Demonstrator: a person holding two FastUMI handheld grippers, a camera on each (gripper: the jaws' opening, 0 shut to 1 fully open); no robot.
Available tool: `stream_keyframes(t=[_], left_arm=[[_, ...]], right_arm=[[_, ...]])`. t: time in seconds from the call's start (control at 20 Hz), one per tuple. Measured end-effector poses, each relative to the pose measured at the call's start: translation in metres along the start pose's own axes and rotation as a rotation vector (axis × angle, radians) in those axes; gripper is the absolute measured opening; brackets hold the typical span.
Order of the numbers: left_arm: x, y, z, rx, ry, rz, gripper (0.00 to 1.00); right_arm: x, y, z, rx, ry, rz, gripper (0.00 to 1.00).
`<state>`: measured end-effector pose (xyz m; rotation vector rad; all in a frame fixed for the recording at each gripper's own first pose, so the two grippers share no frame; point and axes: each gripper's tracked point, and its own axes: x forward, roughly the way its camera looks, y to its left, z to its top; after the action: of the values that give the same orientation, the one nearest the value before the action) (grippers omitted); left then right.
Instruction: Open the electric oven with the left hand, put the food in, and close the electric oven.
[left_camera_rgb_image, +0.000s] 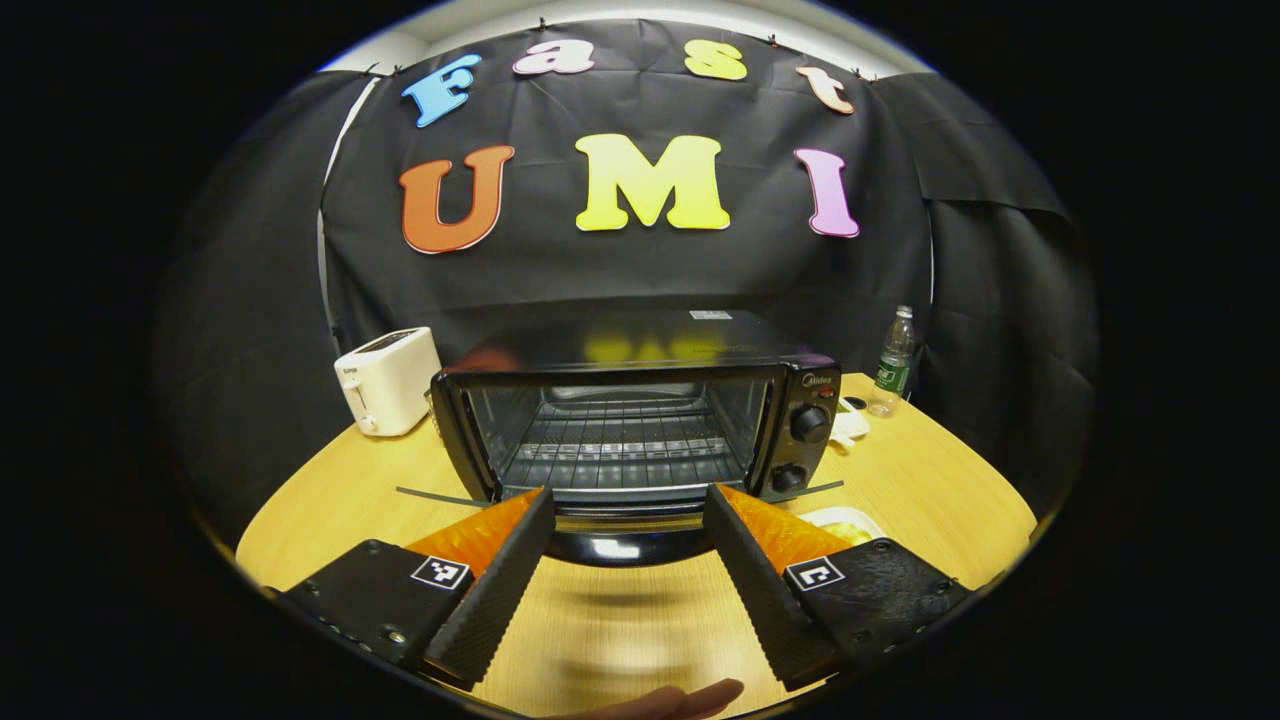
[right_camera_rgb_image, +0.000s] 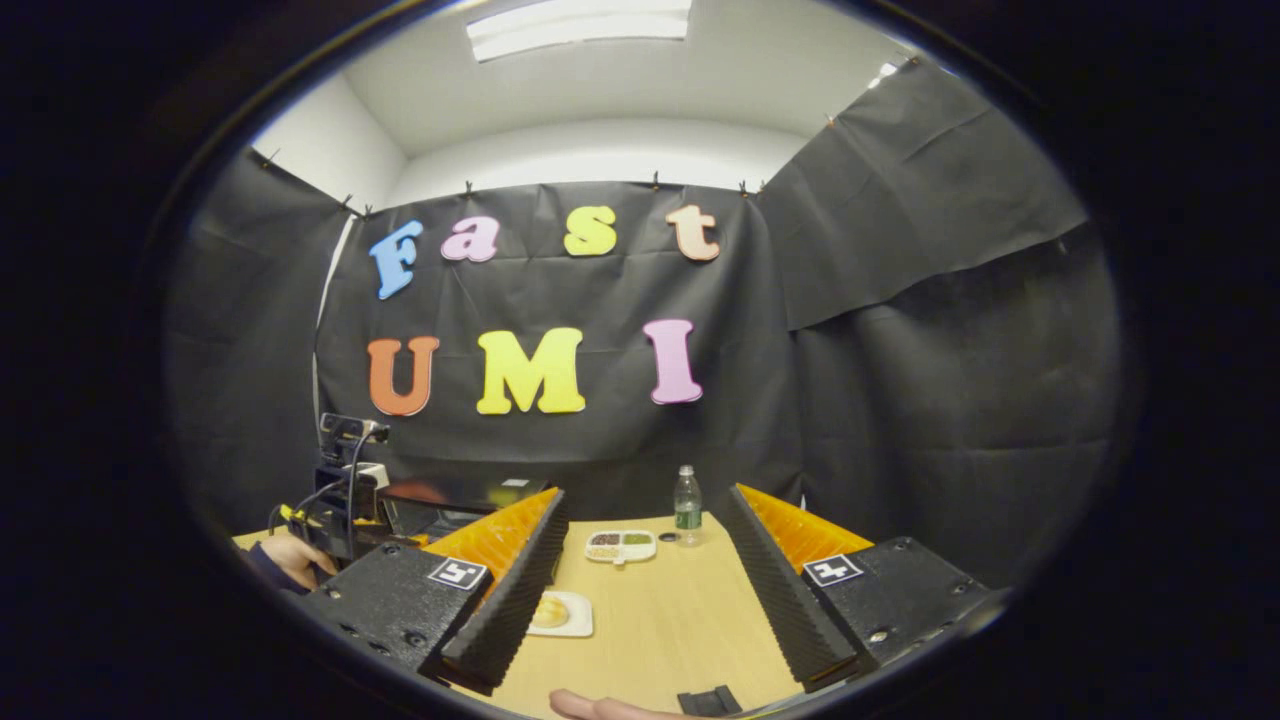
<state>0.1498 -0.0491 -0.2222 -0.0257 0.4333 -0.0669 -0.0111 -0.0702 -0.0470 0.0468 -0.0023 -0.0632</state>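
While the black glass-fronted electric oven (left_camera_rgb_image: 640, 420) stands open just ahead of the wide-spread left gripper (left_camera_rgb_image: 628, 540), loading comes next: the right gripper (right_camera_rgb_image: 640, 560), fingers wide, must reach the pale food on the small white plate (right_camera_rgb_image: 560, 613) between them.

I can make out a small brand word, "Midea", on the electric oven (left_camera_rgb_image: 640, 420) above its knobs. The bottle (left_camera_rgb_image: 893, 362) label is too small to read.

oven door (left_camera_rgb_image: 620, 535) edge hidden behind fingers
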Motion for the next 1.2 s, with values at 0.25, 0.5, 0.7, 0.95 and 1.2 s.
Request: stream_keyframes(t=[0.25,0.5,0.7,0.95,1.2], left_arm=[[-0.014,-0.002,-0.027,0.007,-0.065,0.009,0.99],[-0.018,-0.004,-0.054,-0.012,-0.061,0.005,0.97],[-0.02,-0.004,-0.077,-0.02,-0.034,0.002,0.97],[-0.012,-0.004,-0.12,-0.032,0.058,0.001,0.96],[-0.018,0.001,-0.123,-0.095,0.068,0.007,0.96]], right_arm=[[0.004,0.004,-0.009,0.009,0.03,0.012,0.96],[0.007,0.009,-0.017,0.015,0.049,0.023,0.96],[0.011,0.012,-0.023,0.009,0.058,0.028,0.96],[0.013,0.016,-0.034,0.007,0.089,0.037,0.96],[0.019,0.014,-0.043,0.001,0.103,0.035,0.96]])
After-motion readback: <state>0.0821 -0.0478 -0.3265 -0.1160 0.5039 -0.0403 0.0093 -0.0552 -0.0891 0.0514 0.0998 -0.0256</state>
